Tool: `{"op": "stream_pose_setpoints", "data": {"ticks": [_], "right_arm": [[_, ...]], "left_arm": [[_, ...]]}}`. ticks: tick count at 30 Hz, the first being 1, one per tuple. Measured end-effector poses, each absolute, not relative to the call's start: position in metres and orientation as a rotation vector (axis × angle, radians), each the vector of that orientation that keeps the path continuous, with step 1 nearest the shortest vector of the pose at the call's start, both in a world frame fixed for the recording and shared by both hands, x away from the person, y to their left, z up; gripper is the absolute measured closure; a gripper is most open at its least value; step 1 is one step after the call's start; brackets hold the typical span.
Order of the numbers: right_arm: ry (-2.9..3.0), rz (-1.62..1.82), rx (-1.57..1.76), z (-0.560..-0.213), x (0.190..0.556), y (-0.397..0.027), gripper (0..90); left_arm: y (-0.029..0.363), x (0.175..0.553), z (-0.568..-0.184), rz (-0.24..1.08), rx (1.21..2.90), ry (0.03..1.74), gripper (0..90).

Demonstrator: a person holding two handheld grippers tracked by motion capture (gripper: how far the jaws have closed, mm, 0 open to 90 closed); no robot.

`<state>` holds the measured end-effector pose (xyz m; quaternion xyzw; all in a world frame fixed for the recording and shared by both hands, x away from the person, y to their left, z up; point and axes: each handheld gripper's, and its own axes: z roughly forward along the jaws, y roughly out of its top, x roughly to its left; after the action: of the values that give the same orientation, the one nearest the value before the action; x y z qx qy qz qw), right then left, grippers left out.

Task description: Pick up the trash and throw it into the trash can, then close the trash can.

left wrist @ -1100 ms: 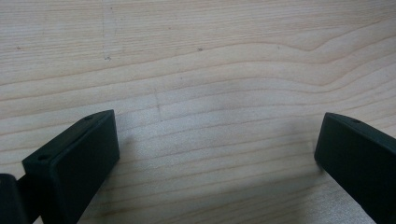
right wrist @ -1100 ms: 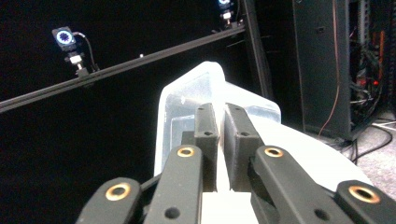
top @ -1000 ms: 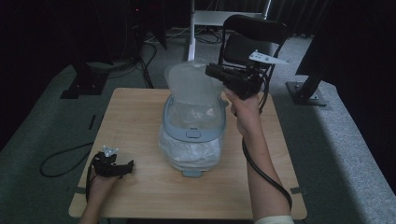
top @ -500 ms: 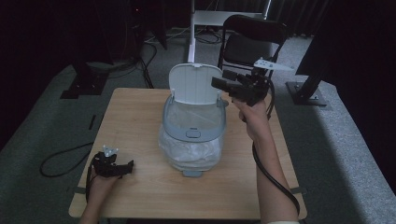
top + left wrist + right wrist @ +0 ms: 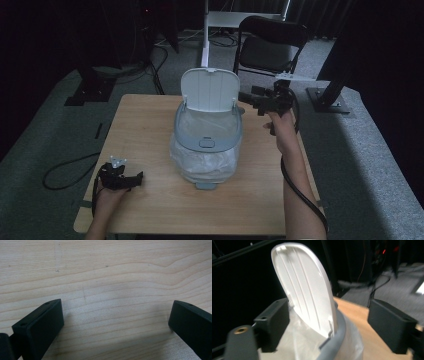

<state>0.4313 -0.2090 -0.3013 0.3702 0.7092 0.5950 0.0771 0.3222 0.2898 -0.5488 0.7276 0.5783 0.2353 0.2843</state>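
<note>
A grey-blue waste bin (image 5: 207,142) lined with a white plastic bag (image 5: 202,167) stands in the middle of the wooden table (image 5: 145,115). Its white lid (image 5: 209,90) is swung up and stands upright at the back. My right gripper (image 5: 246,97) hovers just right of the lid, open, holding nothing. In the right gripper view the lid (image 5: 304,287) rises between the spread jaws of the right gripper (image 5: 329,315), above the bin's rim (image 5: 334,340). My left gripper (image 5: 136,177) rests open at the table's front left. The left gripper (image 5: 116,320) has bare wood between its jaws.
A black folding chair (image 5: 270,45) and a white post (image 5: 205,30) stand behind the table. Dark stand bases (image 5: 90,92) and a cable (image 5: 65,170) lie on the grey floor at the left. Another base (image 5: 330,97) sits at the right.
The lid has swung from partly raised to fully upright. My right gripper has drawn away to the right of it. The left gripper has stayed still.
</note>
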Motion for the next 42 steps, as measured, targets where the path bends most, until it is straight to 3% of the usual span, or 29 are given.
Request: {"op": "stream_pose_setpoints", "data": {"ticks": [25, 42], "right_arm": [[1.968, 1.768, 1.328, -0.297, 0.472, -0.223, 17.3], [2.029, 1.858, 1.345, -0.289, 0.487, -0.206, 17.8]], "left_arm": [[0.29, 0.322, -0.549, 0.629, 1.947, 1.547, 0.7], [0.29, 0.322, -0.549, 0.629, 1.947, 1.547, 0.7]]}}
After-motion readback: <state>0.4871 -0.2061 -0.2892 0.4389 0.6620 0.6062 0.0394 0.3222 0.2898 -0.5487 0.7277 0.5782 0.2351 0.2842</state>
